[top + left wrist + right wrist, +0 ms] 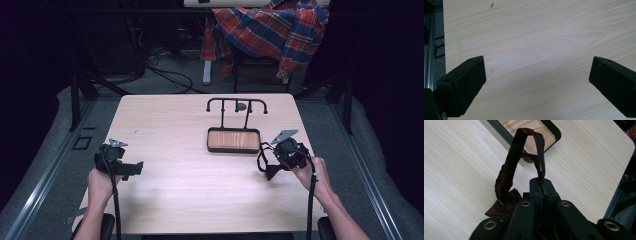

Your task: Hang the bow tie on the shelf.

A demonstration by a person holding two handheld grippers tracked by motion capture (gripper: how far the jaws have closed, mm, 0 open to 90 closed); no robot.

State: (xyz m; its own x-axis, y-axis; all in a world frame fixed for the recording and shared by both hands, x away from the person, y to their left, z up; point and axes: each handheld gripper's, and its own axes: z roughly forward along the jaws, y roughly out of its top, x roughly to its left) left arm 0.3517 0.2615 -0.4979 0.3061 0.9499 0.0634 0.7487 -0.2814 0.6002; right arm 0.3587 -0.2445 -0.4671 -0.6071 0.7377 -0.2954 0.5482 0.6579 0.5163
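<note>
While your right gripper (543, 186) has its jaws pressed tight together on the strap of a dark maroon bow tie (510, 173), the loop arches up past them and the bow hangs below, clear of the table (175, 180). Your left gripper (536, 80) stands wide apart, gripping nothing, over bare wood at about 9 o'clock. At 12 o'clock from the tie sits a black stand (235, 122) with a wooden tray base and a hooked top rail. Judging by this, the pickup is done; hanging the loop on the rail looks to be what remains.
</note>
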